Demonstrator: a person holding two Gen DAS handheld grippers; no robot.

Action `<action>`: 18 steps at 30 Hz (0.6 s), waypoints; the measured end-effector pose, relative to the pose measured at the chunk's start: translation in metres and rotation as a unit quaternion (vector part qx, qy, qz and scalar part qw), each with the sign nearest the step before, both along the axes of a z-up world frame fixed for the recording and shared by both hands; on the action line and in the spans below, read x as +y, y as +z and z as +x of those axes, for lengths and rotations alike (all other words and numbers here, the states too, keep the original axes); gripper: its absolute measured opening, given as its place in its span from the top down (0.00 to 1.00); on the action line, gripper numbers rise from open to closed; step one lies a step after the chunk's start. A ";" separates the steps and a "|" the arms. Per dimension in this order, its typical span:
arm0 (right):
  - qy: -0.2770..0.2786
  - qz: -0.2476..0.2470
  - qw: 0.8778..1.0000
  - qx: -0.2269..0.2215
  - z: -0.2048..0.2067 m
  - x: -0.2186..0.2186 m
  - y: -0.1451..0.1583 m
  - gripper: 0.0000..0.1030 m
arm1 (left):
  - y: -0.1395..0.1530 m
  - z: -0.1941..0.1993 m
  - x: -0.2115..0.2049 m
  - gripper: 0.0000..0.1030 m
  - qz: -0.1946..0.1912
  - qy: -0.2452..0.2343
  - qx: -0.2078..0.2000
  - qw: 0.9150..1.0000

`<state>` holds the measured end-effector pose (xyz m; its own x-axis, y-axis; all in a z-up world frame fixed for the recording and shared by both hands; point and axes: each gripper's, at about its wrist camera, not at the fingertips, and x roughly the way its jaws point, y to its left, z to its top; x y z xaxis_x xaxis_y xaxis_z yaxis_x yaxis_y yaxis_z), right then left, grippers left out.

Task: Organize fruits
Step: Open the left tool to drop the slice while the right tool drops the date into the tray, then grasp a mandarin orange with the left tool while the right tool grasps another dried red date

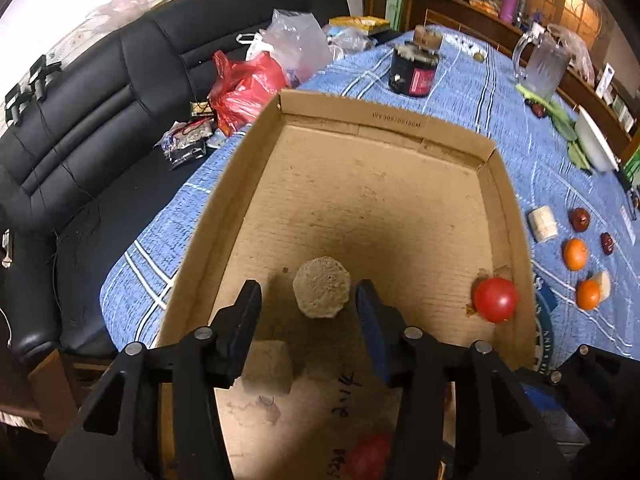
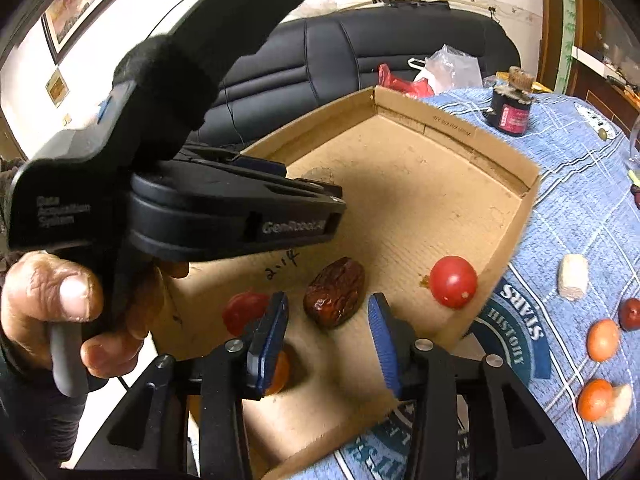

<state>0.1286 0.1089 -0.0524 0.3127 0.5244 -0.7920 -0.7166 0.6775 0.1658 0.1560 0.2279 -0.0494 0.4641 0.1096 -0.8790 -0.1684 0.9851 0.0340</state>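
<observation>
A shallow cardboard tray lies on the blue cloth. My left gripper is open over a beige round piece in the tray, a finger on each side, not clamped. A beige cube lies beside the left finger. A red tomato sits by the tray's right wall. My right gripper is open above a wrinkled dark red date in the tray. A red fruit and an orange fruit lie by its left finger. The tomato also shows there.
Right of the tray on the cloth lie two oranges, two dates and beige pieces. A dark jar, a glass jug and a white bowl stand farther back. A black sofa with plastic bags borders the left.
</observation>
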 end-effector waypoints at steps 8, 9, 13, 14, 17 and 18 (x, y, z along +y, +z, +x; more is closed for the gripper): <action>-0.029 0.026 0.999 -0.012 -0.016 -0.040 0.021 0.58 | 0.015 -0.021 -0.008 0.53 -0.010 0.009 -0.031 0.999; -0.034 0.028 0.999 -0.012 -0.017 -0.045 0.022 0.57 | 0.015 -0.022 -0.011 0.52 -0.010 0.007 -0.031 0.999; -0.058 0.035 0.998 -0.011 -0.019 -0.068 0.024 0.57 | 0.014 -0.029 -0.019 0.52 -0.011 0.003 -0.033 0.999; -0.065 0.037 0.997 -0.010 -0.021 -0.076 0.024 0.57 | 0.015 -0.031 -0.022 0.52 -0.012 0.002 -0.035 0.999; -0.085 0.041 0.995 -0.008 -0.023 -0.096 0.023 0.57 | 0.018 -0.037 -0.028 0.52 -0.018 0.000 -0.046 0.999; -0.094 0.042 0.995 -0.006 -0.023 -0.103 0.022 0.57 | 0.020 -0.040 -0.029 0.52 -0.021 0.000 -0.052 0.998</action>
